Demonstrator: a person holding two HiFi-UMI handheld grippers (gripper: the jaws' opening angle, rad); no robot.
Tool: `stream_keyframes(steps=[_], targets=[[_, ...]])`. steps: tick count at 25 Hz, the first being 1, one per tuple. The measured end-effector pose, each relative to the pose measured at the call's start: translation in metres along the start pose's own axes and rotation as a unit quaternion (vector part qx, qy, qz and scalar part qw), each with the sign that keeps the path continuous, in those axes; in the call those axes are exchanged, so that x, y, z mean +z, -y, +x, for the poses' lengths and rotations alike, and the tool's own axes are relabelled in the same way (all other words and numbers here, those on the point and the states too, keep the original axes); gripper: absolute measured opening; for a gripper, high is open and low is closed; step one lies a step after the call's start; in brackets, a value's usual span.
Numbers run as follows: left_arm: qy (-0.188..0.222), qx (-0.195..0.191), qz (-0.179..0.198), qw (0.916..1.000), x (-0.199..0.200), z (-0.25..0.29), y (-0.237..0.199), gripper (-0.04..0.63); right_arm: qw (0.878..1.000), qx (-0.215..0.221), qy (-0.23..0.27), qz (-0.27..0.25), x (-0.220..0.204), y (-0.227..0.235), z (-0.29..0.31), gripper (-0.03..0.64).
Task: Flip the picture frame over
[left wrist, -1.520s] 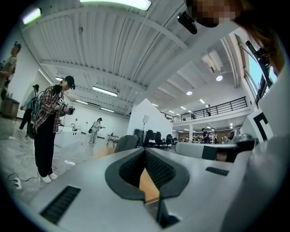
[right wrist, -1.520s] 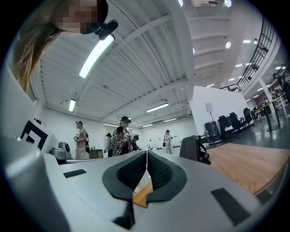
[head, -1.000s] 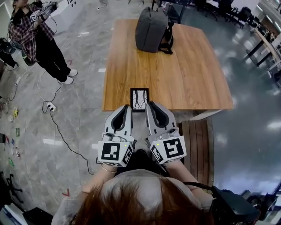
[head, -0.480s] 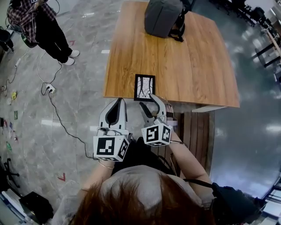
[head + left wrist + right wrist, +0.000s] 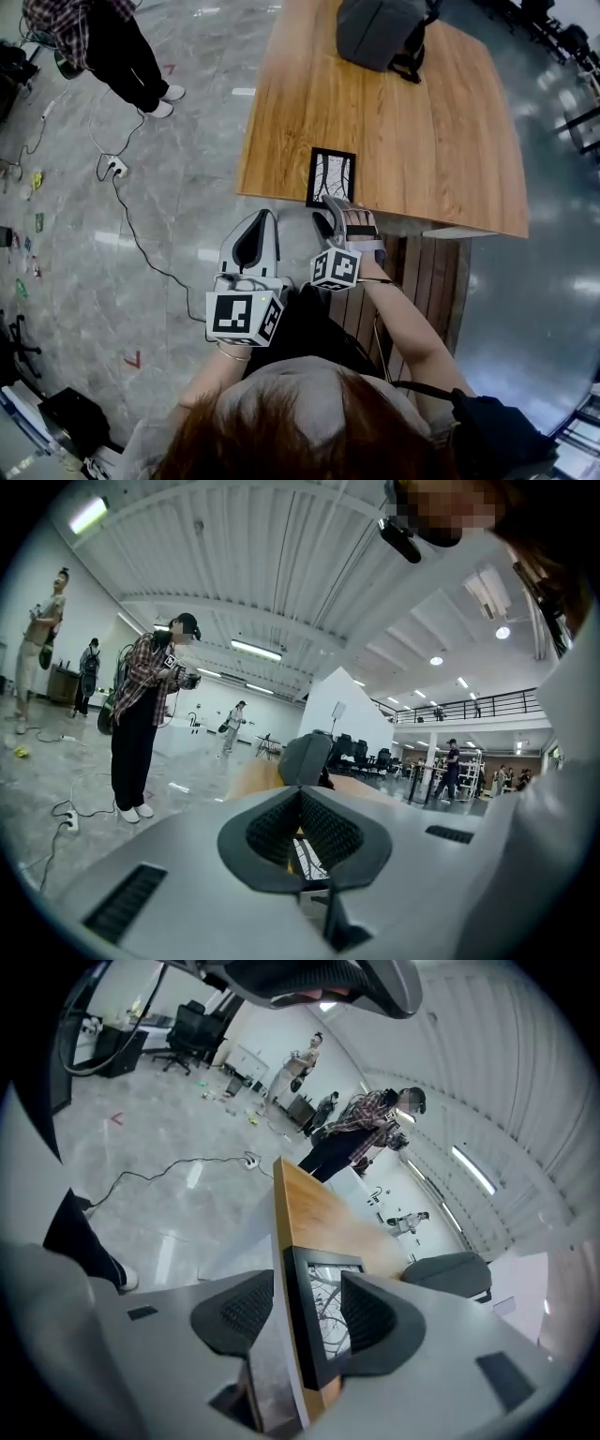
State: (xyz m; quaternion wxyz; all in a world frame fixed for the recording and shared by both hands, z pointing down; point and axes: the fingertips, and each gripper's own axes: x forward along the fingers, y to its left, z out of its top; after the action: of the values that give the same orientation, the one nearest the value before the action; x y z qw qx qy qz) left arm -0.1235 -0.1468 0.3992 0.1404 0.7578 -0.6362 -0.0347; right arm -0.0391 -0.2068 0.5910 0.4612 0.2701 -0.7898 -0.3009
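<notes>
A black picture frame (image 5: 331, 176) lies picture side up at the near edge of the wooden table (image 5: 422, 141). My right gripper (image 5: 330, 212) is rolled on its side at that edge. Its jaws are opening: one stands above the picture frame (image 5: 323, 1312), the other under the table (image 5: 300, 1204) edge, and neither pad presses. My left gripper (image 5: 264, 219) hangs off the table's left side, over the floor, its fingertips together and nothing in them. In the left gripper view the gripper (image 5: 302, 791) points level toward the table.
A grey backpack (image 5: 380, 33) stands at the table's far side. A person in a plaid shirt (image 5: 122, 47) stands on the floor at far left, near a cable and power strip (image 5: 114, 169). A slatted wooden bench (image 5: 412, 281) sits under the table's near right edge.
My right gripper has dropped to the table edge, rolled onto its side and opened its jaws around the frame's near end. My left gripper has sunk lower, staying shut.
</notes>
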Motion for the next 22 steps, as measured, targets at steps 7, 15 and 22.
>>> stream_keyframes(steps=[7,15,22], targets=[[0.0,-0.001,-0.009,1.0,0.003,0.0,-0.011,0.006,0.999,-0.025,-0.016,-0.04,-0.007,-0.006,0.021,0.21],[-0.006,-0.009,0.002,0.9999,-0.001,-0.003,-0.012,0.006,0.996,-0.044,-0.038,-0.071,-0.009,-0.007,0.027,0.207],[-0.009,-0.019,0.007,0.9998,-0.001,0.0,-0.009,0.006,0.998,-0.051,-0.025,-0.026,-0.001,0.002,0.015,0.129]])
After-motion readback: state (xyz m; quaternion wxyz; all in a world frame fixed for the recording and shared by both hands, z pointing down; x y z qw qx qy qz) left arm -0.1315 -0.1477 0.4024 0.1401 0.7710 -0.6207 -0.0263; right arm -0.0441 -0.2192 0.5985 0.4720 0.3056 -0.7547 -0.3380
